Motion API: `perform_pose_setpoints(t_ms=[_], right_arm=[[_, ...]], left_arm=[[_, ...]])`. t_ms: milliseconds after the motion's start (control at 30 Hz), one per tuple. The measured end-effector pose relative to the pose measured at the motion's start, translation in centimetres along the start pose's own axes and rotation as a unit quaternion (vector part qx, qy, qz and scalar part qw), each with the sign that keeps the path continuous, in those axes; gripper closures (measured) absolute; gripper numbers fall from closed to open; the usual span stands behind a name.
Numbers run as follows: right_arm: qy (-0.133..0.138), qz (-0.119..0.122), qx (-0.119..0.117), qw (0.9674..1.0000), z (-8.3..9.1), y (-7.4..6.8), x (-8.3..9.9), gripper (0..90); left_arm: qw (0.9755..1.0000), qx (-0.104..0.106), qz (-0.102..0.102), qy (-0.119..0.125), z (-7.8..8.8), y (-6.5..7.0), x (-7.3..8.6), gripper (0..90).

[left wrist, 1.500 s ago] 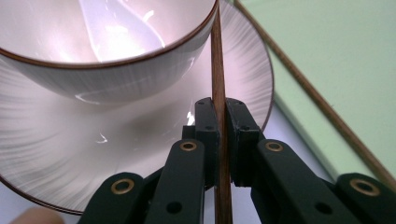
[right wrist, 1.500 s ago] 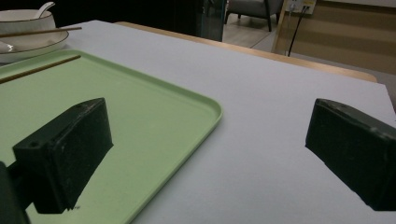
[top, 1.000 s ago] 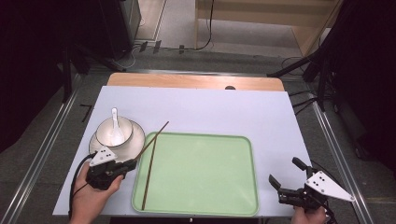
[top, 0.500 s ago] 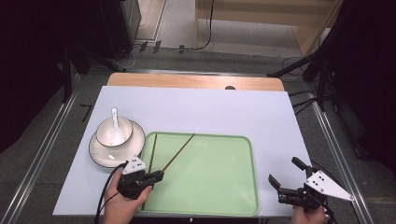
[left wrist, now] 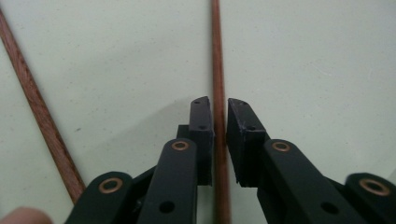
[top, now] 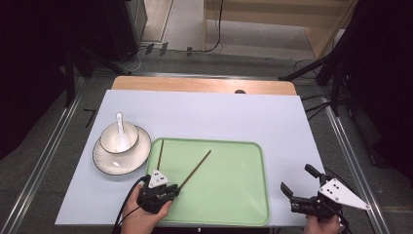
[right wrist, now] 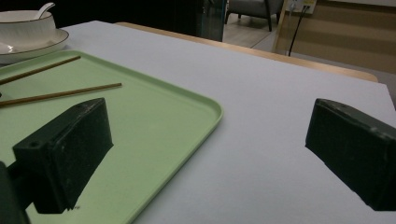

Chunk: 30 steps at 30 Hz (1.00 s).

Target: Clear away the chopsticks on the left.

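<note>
Two chopsticks in green tray; spoon in bowl just left. Left gripper just been loosening, jaws narrowly around one stick; right gripper wide, empty.

Your left hand comes in from the bottom edge, wrapped around the left gripper, which points forward and to the right, nose low. Its jaws stand a narrow gap apart and have just been opening, a thin stick lying between them with the pads not pressing on it. Your right hand shows low at the bottom right, holding the right gripper angled up and to the left, jaws spread wide with nothing between them.
</note>
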State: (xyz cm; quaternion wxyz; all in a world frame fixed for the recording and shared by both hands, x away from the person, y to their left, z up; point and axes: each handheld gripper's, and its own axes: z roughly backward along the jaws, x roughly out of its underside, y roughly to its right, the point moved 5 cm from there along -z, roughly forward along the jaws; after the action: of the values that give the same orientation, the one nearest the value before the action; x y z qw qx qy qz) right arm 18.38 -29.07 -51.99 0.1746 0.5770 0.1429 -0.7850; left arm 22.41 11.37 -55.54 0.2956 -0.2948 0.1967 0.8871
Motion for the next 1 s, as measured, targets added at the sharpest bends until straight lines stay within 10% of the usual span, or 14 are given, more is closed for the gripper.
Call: perform_pose_setpoints(t_ms=[200,467,700,1000], right_arm=[[0.002,-0.001,0.003,1.0000,0.1,0.0,-0.1,0.5],[0.005,-0.002,-0.001,1.0000,0.1,0.0,-0.1,0.5],[0.007,-0.005,-0.003,1.0000,0.0,0.0,-0.2,0.5],[0.007,-0.006,-0.006,0.9999,0.0,0.1,-0.1,0.5]], left_arm=[[0.9995,0.027,0.001,0.016,0.0,-0.2,-1.3,71.6],[0.9988,0.030,-0.026,0.029,-3.2,1.1,-6.1,90.0],[0.9988,-0.006,-0.046,0.014,-7.3,2.0,-8.1,90.0],[0.9985,-0.050,-0.010,0.020,-8.4,-0.1,-9.3,90.0]])
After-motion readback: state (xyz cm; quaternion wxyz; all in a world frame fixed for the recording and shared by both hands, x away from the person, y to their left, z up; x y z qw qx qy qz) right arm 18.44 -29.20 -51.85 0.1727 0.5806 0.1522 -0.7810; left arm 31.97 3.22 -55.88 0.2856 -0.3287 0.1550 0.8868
